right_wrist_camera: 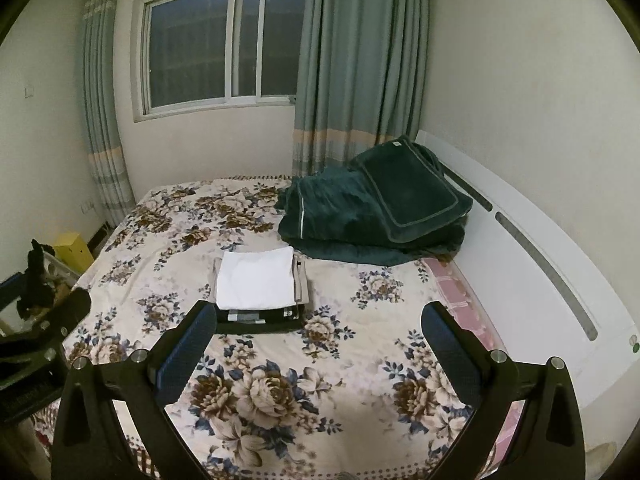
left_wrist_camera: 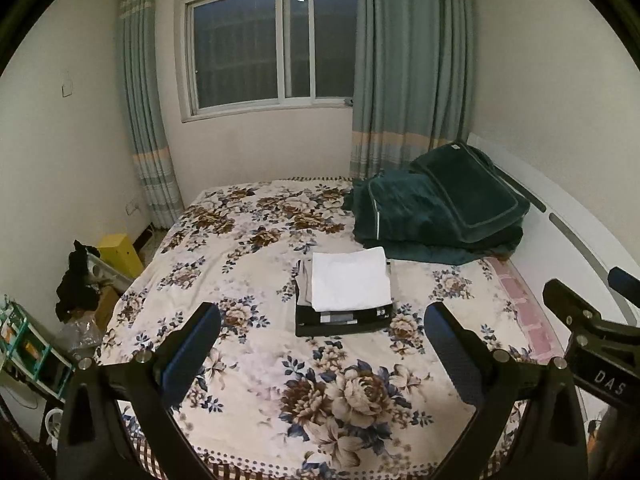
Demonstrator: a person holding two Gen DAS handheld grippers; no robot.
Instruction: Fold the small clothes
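A stack of folded clothes point(left_wrist_camera: 343, 298), a white garment point(left_wrist_camera: 350, 280) on top and dark pieces beneath, lies on the floral bedspread point(left_wrist_camera: 248, 248) mid-bed. The left gripper point(left_wrist_camera: 322, 328) hovers above the bed's near end, fingers spread wide and empty, the stack ahead between them. The right gripper point(right_wrist_camera: 320, 326), likewise spread and empty, has the stack ahead toward its left finger. A dark green quilt point(right_wrist_camera: 372, 216) lies just beyond.

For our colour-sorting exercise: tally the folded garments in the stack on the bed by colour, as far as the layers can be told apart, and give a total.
White folded garment: 1
Beige folded garment: 1
Black patterned folded garment: 1
Total: 3 layers visible in the stack on the floral bedspread; any further layers between them are hidden.
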